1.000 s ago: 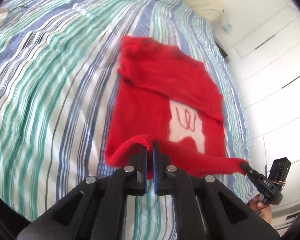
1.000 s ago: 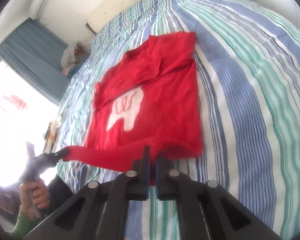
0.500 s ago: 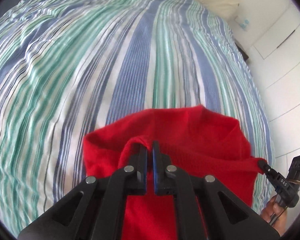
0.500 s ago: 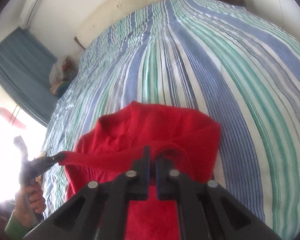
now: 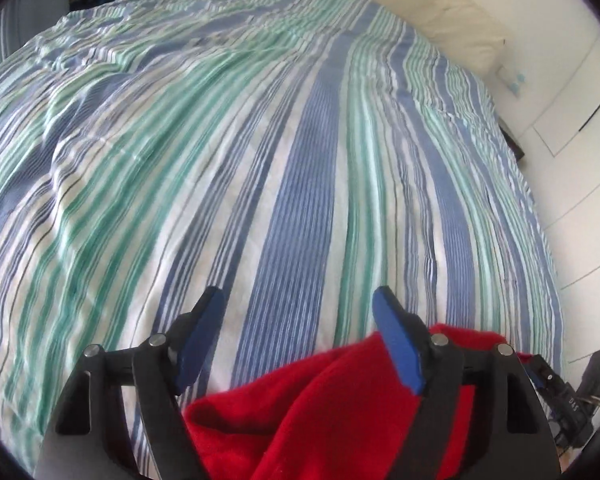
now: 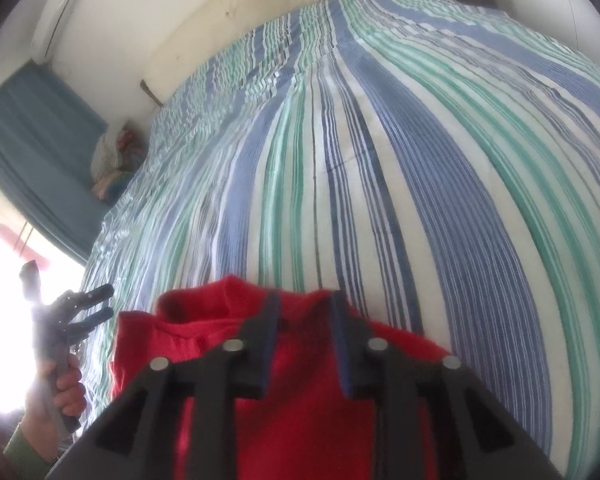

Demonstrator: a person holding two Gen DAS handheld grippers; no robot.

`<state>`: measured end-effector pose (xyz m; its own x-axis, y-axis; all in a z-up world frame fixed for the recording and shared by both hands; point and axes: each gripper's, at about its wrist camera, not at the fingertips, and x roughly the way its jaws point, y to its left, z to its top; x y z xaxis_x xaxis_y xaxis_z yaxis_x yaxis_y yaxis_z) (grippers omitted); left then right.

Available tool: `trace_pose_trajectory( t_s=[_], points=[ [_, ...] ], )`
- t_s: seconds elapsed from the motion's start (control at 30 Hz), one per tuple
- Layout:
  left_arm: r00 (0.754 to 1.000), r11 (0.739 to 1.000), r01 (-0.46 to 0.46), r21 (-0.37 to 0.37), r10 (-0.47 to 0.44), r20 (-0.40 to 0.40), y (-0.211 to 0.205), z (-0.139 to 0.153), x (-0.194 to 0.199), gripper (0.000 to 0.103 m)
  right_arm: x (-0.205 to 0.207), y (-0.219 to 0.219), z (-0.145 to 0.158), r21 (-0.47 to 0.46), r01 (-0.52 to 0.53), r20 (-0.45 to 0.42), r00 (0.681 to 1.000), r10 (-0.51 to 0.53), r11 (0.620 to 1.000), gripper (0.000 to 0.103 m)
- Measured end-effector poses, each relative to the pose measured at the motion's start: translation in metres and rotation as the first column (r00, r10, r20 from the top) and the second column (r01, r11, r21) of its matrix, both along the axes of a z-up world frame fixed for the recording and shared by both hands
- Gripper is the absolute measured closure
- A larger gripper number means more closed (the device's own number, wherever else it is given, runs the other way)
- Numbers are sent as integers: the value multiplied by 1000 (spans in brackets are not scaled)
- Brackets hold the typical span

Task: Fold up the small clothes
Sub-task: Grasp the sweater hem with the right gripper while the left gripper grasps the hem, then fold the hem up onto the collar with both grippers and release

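A small red sweater [image 5: 300, 416] lies folded over on the striped bedspread [image 5: 292, 184], low in both wrist views. My left gripper [image 5: 298, 304] is open and empty, its blue-padded fingers [image 5: 398, 344] wide apart just above the sweater's near-left part. My right gripper [image 6: 304, 308] is open too, fingers [image 6: 342, 344] apart over the red sweater [image 6: 300, 400], holding nothing. The left gripper also shows at the left edge of the right wrist view [image 6: 88, 304], open. The right gripper's body shows at the right of the left wrist view [image 5: 568, 400].
The bedspread [image 6: 380, 140] stretches far ahead to a cream headboard [image 6: 260, 4]. White cupboard doors [image 5: 580, 92] stand to the right of the bed. A blue curtain [image 6: 32, 152], a bright window and a pile of clothes [image 6: 112, 156] are at the left.
Both grippers carried the sweater's hem forward over its upper part, then opened and let go. The sweater now lies folded below them.
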<state>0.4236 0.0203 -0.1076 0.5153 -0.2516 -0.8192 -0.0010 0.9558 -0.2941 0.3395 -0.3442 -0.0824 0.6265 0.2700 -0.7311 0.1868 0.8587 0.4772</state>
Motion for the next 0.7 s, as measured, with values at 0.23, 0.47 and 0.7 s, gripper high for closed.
trace_pose_trajectory(
  t_s=[0.23,0.47,0.7],
  points=[
    [960,959,281,-46,-281,-1,-32,-5,-60,24,-27,-16,24,-21,22,25,999,-21,1000,24],
    [967,925,256,281,-242,-85,-30,-57,-86,24,-93,73,0,-172,-447,-122,894,432,878,37],
    [994,977,94,190,-82,-68,22,-34,-99,20,-157,51,-22,-347,-329,-256,934,248,879,40]
  ],
)
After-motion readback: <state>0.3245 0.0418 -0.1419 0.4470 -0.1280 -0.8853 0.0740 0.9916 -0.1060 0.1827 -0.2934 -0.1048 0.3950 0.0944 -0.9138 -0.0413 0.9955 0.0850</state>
